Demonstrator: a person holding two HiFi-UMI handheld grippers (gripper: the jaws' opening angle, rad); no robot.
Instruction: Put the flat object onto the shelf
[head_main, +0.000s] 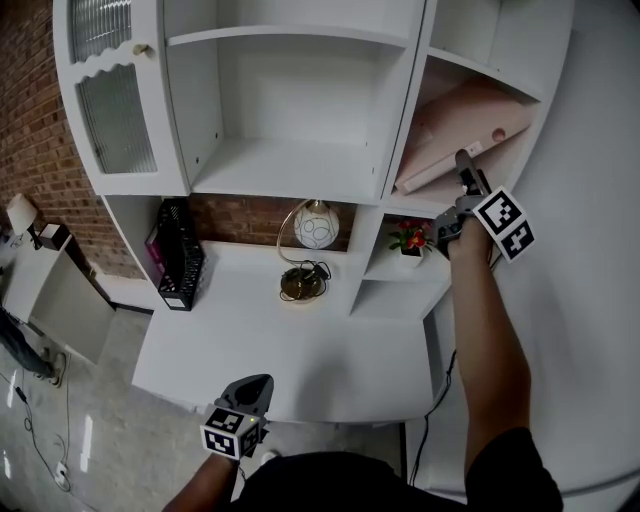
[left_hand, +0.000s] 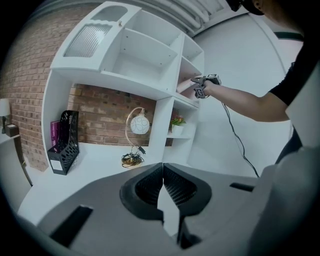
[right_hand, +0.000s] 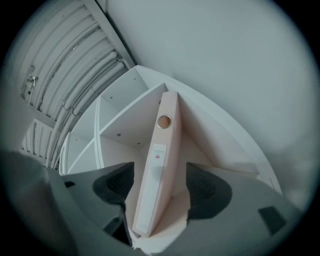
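A flat pink binder (head_main: 468, 122) leans tilted in the upper right compartment of the white shelf unit (head_main: 300, 165), its lower edge resting on the compartment floor. My right gripper (head_main: 466, 162) reaches up to its near edge. In the right gripper view the binder (right_hand: 156, 165) stands spine-on between the jaws of my right gripper (right_hand: 160, 185), which are spread wide, with a gap on each side of it. My left gripper (head_main: 256, 386) hangs low at the desk's front edge, and in its own view my left gripper (left_hand: 163, 172) is shut and empty.
On the white desk (head_main: 300, 350) stand a black file rack (head_main: 180, 255) at the left and a globe lamp (head_main: 314, 226) in the middle. A small potted flower (head_main: 410, 238) sits on the shelf below the binder. A glass cabinet door (head_main: 115, 110) is at the upper left.
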